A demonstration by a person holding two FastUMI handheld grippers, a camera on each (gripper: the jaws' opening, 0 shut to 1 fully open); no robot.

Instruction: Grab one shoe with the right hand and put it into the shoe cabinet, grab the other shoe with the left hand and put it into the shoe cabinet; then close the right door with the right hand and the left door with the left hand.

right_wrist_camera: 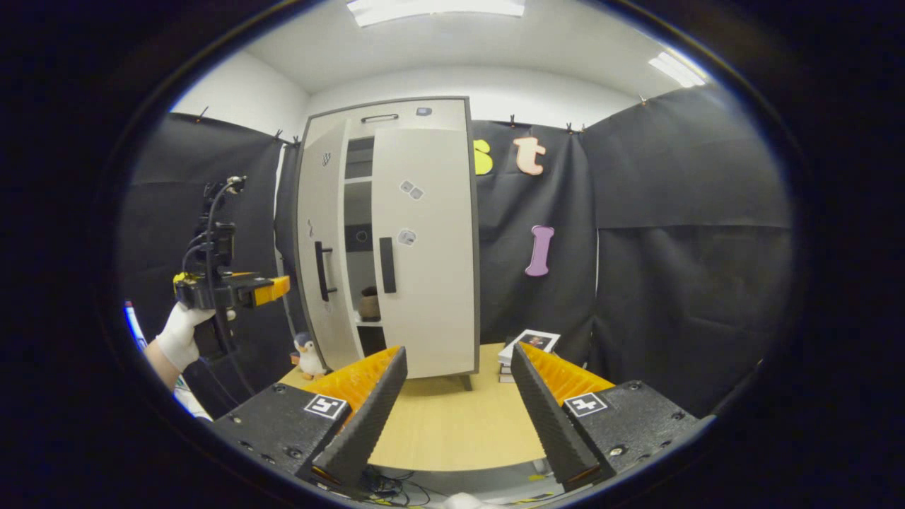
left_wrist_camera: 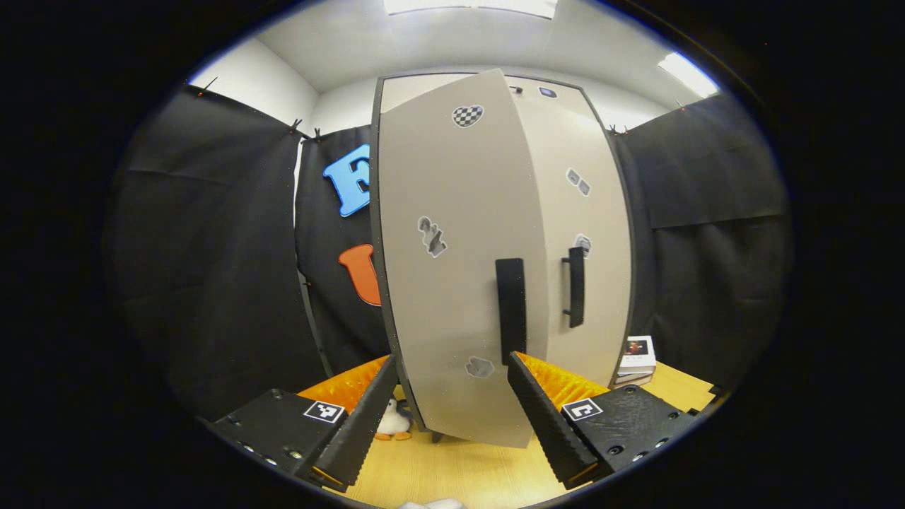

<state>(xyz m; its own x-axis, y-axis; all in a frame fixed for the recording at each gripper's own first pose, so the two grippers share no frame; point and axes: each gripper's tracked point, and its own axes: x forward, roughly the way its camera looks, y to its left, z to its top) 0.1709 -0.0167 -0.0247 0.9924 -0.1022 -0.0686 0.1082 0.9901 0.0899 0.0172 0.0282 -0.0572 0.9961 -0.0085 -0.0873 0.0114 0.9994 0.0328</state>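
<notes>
So the booth is all black cloth walls around a light wooden table (right_wrist_camera: 452, 431), with the shoe cabinet (right_wrist_camera: 396, 240) standing at the far side of it.

Left gripper (left_wrist_camera: 445, 424) is right up close to the cabinet, fingers spread wide with nothing between them. Straight ahead of it is the left door (left_wrist_camera: 452, 254), partly swung out, its dark handle (left_wrist_camera: 510, 307) just above the gap between the fingers. The right door (left_wrist_camera: 587, 233) sits just behind to the right, looking shut or nearly so, with its own handle (left_wrist_camera: 576, 286).

Right gripper (right_wrist_camera: 452, 417) hangs back from the cabinet, also spread open and empty. From here you can see a gloved hand (right_wrist_camera: 180, 336) holding the left gripper off to the left, near the open left door.

Through the gap between the doors there are shelves, and a brownish shoe (right_wrist_camera: 368, 304) sits on one about mid-height. Can't make out a second shoe from here.

Other stuff: a little penguin plush (right_wrist_camera: 307, 357) on the table by the cabinet's left foot, and a stack of books (right_wrist_camera: 527, 345) to its right.
</notes>
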